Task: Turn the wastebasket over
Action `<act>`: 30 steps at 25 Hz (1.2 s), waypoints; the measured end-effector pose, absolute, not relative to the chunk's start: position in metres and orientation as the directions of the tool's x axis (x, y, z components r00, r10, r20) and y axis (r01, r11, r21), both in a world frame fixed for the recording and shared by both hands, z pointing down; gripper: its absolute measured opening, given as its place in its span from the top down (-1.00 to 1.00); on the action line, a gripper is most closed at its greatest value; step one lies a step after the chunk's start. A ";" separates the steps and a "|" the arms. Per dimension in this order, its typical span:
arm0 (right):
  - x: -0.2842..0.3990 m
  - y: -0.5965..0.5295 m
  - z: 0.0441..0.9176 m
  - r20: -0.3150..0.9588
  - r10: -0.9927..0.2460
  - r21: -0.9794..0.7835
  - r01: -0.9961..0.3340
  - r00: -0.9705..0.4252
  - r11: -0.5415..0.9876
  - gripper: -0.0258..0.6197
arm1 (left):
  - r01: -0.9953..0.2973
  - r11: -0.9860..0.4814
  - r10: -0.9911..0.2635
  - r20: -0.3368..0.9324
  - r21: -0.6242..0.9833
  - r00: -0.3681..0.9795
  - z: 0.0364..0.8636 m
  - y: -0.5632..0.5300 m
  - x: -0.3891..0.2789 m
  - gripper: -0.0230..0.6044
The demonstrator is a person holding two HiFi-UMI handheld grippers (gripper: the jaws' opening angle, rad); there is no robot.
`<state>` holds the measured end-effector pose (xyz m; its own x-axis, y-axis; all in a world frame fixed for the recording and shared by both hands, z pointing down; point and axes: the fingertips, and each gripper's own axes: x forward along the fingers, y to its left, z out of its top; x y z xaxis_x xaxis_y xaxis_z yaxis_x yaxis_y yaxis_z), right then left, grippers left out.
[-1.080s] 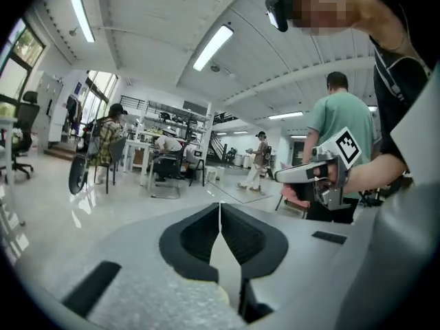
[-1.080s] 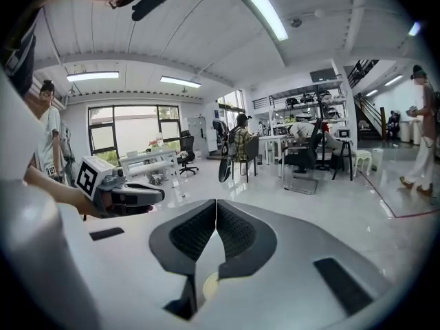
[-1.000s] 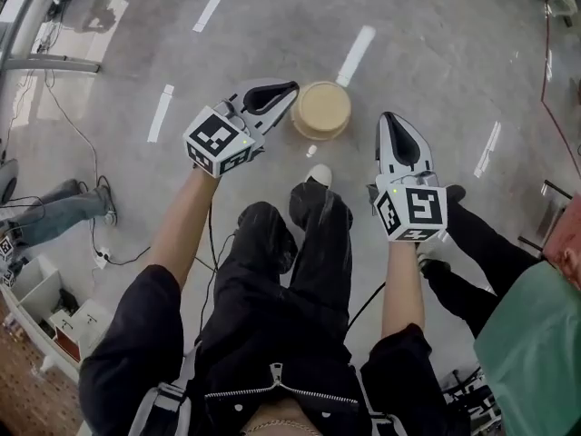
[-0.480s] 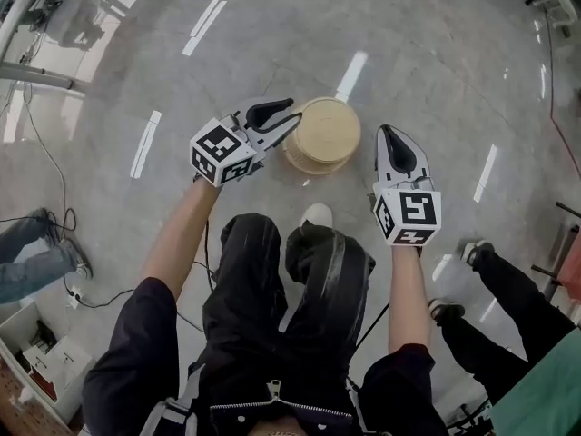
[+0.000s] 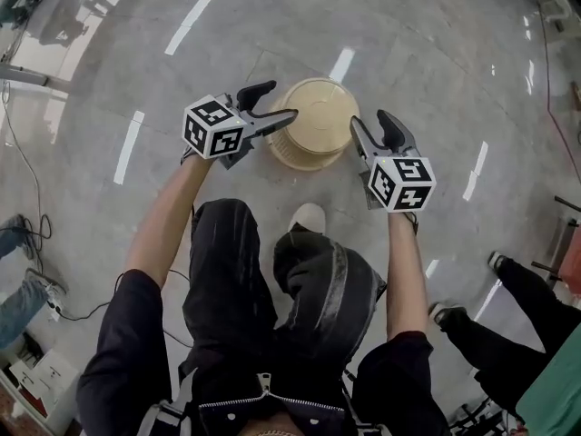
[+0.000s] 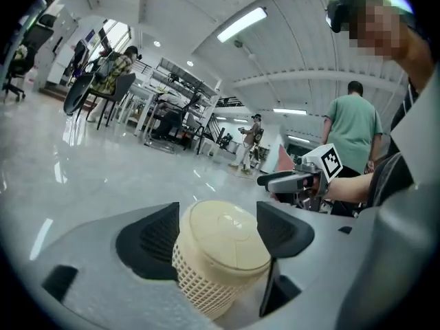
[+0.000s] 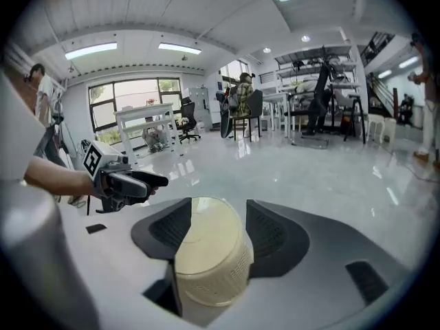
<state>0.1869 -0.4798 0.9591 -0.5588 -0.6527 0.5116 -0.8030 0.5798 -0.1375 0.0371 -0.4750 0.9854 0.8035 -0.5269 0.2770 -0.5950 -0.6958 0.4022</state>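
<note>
One wastebasket (image 5: 313,134) on glossy floor (image 5: 408,44); desks (image 7: 144,115) beyond.

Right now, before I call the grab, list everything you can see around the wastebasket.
wastebasket: one, cream, base up on the floor, between the two tongs
floor: grey, glossy, all around
bystanders: two, one in dark trousers at lower right, one in jeans at far left
tables and chairs: several, dark and white, far background
legs: two, black trousers, bottom centre
shoe: one, white, just short of the wastebasket
left tongs: one, grey with black pads, left of the wastebasket; open, jaws have just been opening, wastebasket in the gap, not gripped
right tongs: one, same colours, right of the wastebasket; open, jaws have just been opening, wastebasket in the gap, not gripped
</note>
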 end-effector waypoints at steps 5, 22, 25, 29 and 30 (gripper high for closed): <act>0.194 -0.489 1.009 0.572 -0.552 -0.287 -0.778 -0.607 0.559 0.11 | -0.569 -0.661 -0.476 0.312 0.489 0.822 1.021 -0.475 0.042 -0.20; 0.179 -0.483 1.052 0.606 -0.397 -0.380 -0.689 -0.689 0.617 0.07 | -0.557 -0.701 -0.421 0.372 0.446 0.827 1.054 -0.456 0.055 -0.19; 0.176 -0.488 1.044 0.598 -0.431 -0.340 -0.701 -0.676 0.627 0.07 | -0.572 -0.715 -0.442 0.375 0.401 0.815 1.047 -0.461 0.053 -0.19; 0.171 -0.490 1.027 0.538 -0.520 -0.215 -0.704 -0.664 0.677 0.07 | -0.596 -0.753 -0.488 0.370 0.281 0.791 1.036 -0.466 0.050 -0.19; 0.169 -0.490 1.023 0.516 -0.551 -0.160 -0.706 -0.656 0.690 0.07 | -0.600 -0.756 -0.497 0.365 0.263 0.787 1.033 -0.467 0.048 -0.19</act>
<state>0.1690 -0.4896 1.0228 -0.6557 -0.5509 0.5163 -0.7057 0.6902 -0.1598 0.0485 -0.4666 1.0335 0.7871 -0.4972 0.3651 -0.5995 -0.7558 0.2633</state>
